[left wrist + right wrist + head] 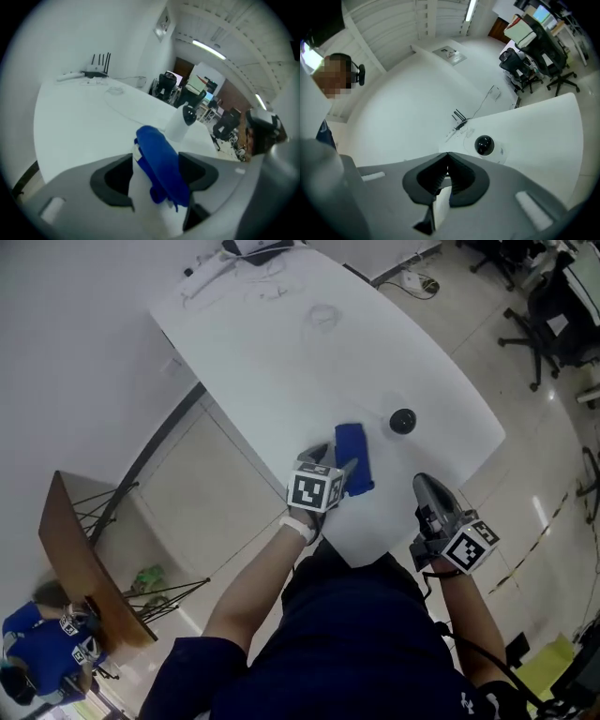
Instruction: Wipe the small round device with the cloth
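White table runs from the upper left toward the right of the head view. Device, small and round with a dark front on a white body, stands on the table right of centre, near the right edge. Blue cloth, folded, lies on the table lower left of the device, apart from it. Left gripper sits low over the near end of the cloth. In its own view the jaws stand wide, the cloth lying between them and bare table showing beside the left pad, so the cloth is released, not pinched. Right gripper is at lower right, over the near table edge, below the device and apart from it. Its jaws are clenched tight together with nothing between them. Router with antennas stands at the table's far end.
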